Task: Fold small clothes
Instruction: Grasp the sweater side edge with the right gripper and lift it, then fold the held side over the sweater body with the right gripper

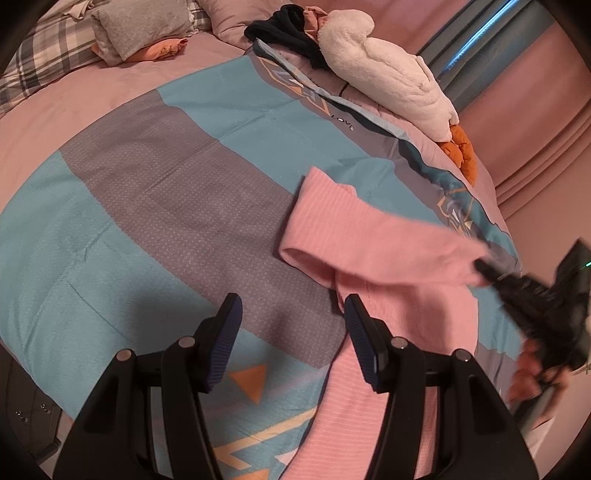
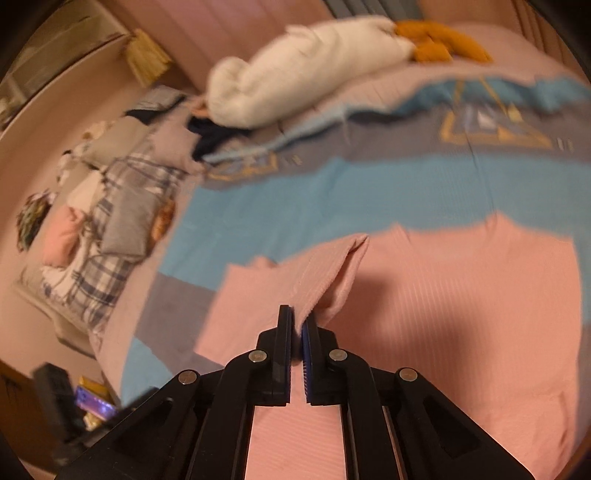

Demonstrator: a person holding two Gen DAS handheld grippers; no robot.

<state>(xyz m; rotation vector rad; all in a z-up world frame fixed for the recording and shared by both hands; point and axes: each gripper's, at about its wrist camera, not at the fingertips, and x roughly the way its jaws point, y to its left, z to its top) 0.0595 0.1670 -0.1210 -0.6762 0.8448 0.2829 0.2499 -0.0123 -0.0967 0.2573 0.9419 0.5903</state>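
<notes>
I had the pink sweater spread flat on the bed, lying over the blue and grey patterned cover toward its near right part. My right claw was pinched shut on the sweater's sleeve, with the ribbed fabric caught between the two pads and rising off the body of the garment in a folded ridge. From the left wrist view the same sleeve stretched across to the right claw, which looked blurred at the right edge, with the fingers of my hand visible just below it. My left claw stood about half open with nothing between its pads; its right finger was over the sweater's near edge and its left finger over the bare cover, though I could not tell whether either touched. At the far side of the bed lay a white plush toy with orange feet, dark clothes just beside its far end, and a grey pillow at the far left.
</notes>
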